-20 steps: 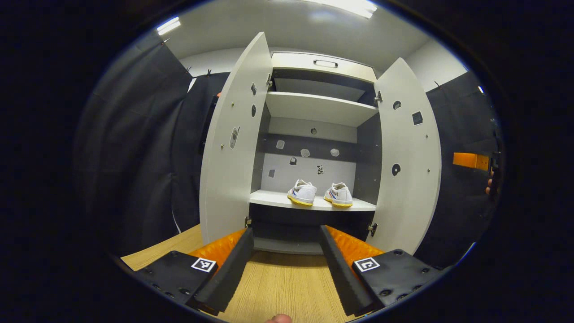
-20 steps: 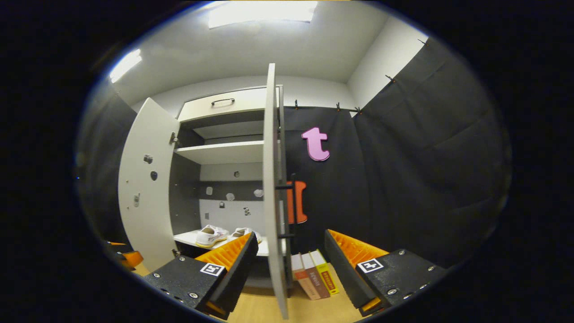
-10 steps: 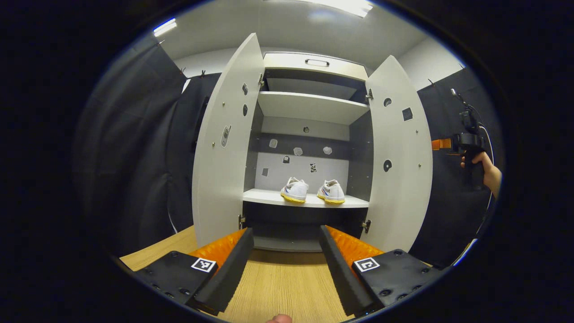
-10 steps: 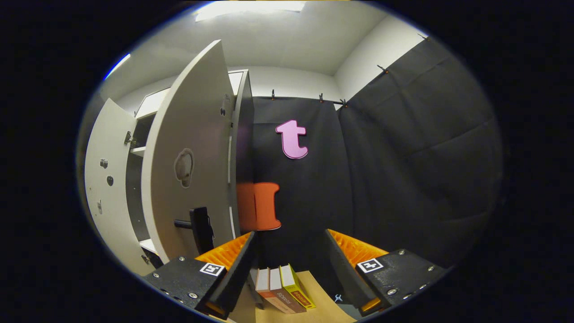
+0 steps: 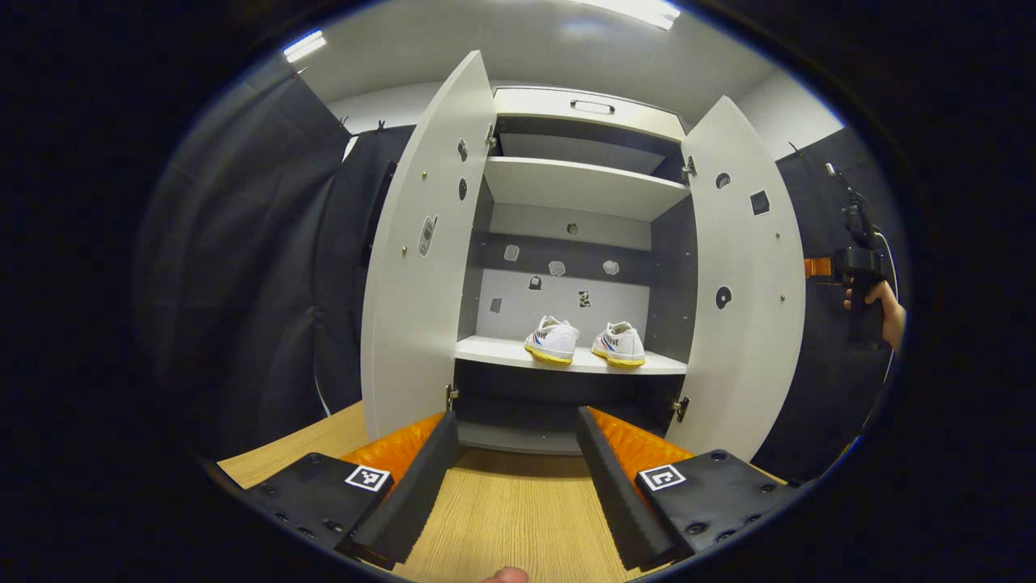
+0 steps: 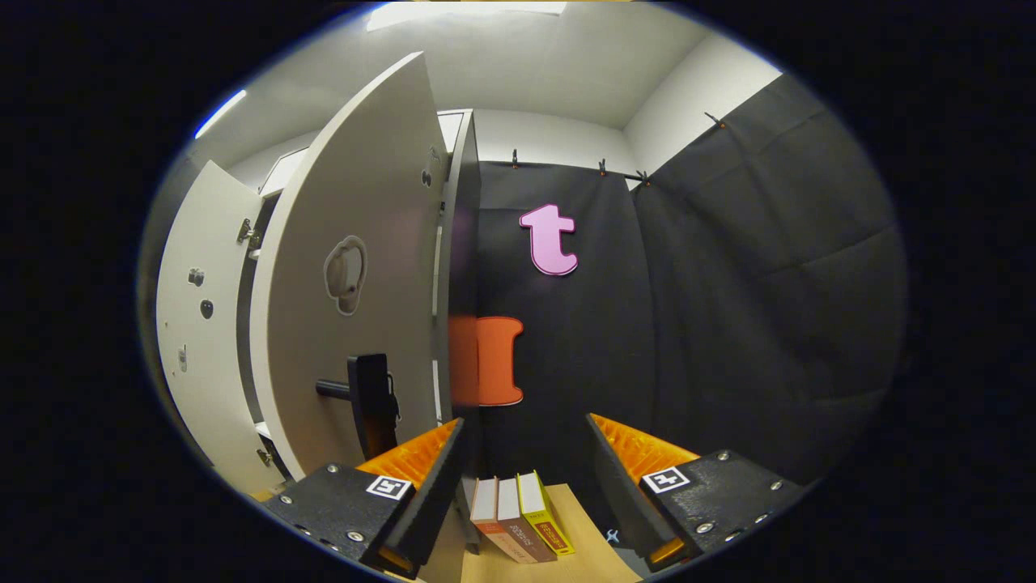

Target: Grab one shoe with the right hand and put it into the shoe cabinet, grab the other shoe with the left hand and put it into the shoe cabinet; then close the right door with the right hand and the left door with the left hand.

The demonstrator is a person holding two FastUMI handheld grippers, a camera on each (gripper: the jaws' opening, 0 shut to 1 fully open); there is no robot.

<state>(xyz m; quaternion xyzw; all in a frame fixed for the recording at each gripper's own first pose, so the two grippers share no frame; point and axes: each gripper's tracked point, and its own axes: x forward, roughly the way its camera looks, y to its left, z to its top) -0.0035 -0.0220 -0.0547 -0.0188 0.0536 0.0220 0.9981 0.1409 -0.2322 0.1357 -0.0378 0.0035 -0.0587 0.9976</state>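
Both grippers – left (image 5: pixel 510 478) & right (image 6: pixel 522 486) – level, jaws wide open, empty.

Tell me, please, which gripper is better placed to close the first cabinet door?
Right. Both shoes sit on the shelf, so doors come next, right first. The right gripper is open beside the right door's outer face, near its handle; the left gripper faces the cabinet centre.
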